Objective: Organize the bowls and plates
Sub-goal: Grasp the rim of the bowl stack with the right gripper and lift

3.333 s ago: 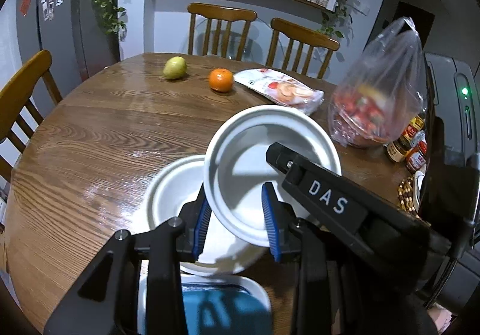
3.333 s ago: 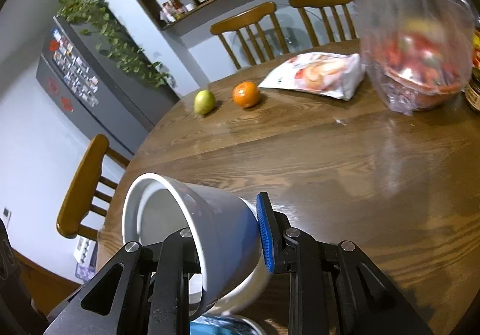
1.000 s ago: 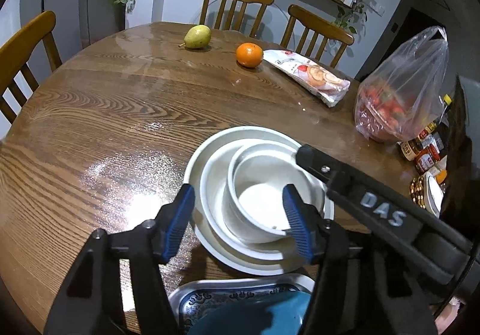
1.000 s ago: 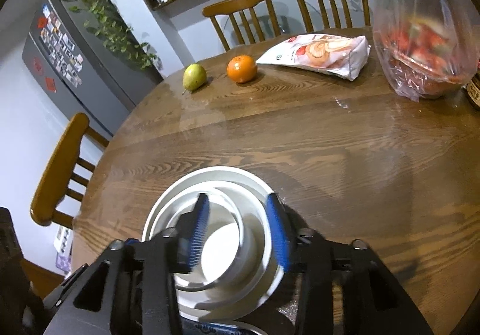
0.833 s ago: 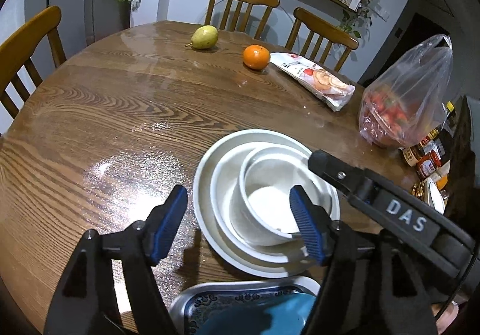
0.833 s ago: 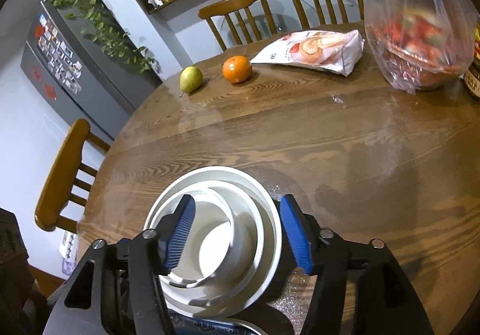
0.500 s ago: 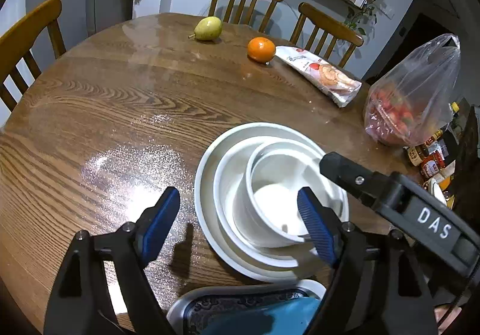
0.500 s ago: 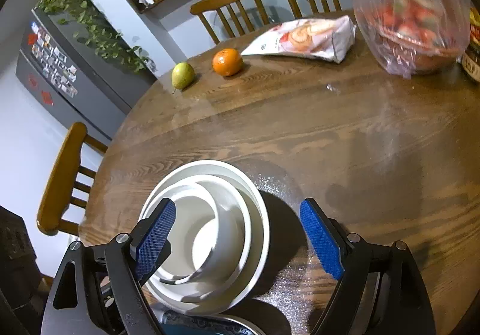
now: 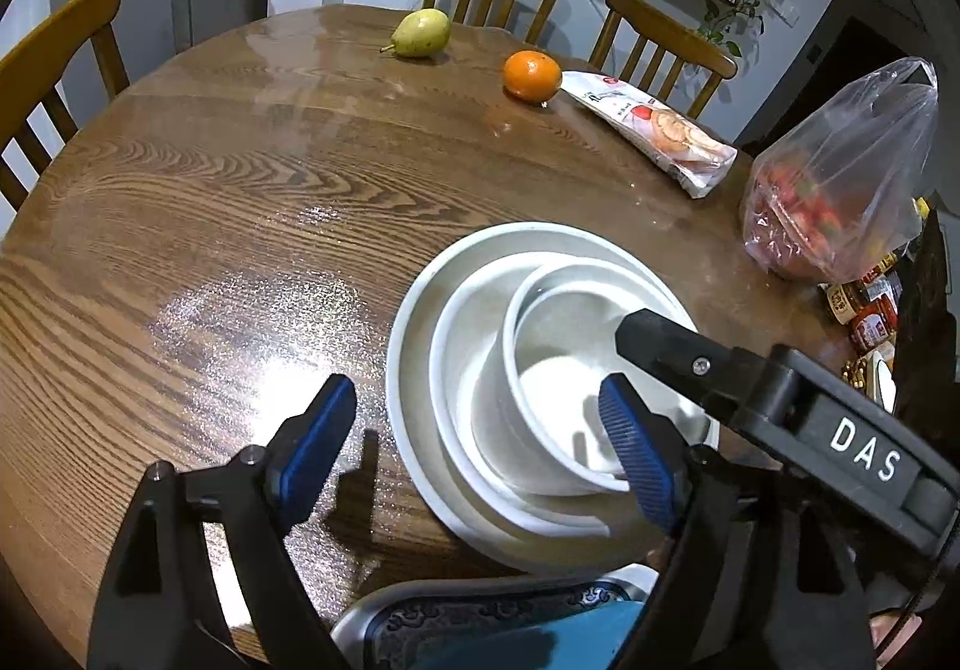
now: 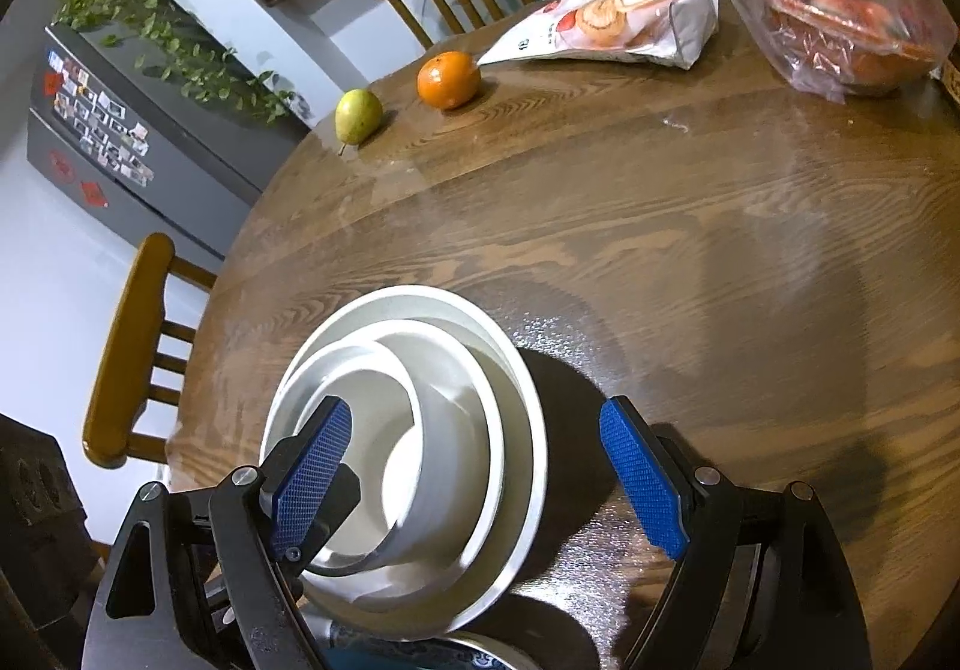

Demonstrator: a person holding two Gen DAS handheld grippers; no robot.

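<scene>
Both my left gripper (image 9: 474, 442) and right gripper (image 10: 477, 475) are released, the left's jaws opening; white bowl (image 9: 558, 370) nested at twelve o'clock, seemingly untouched.

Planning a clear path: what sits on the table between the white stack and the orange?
Nothing: bare table between the stacked bowls and the orange, in both wrist views.

Bare table (image 9: 252, 202) left of stacked bowls (image 9: 540, 370), pear (image 9: 422, 32), orange (image 9: 531, 76) far side
</scene>
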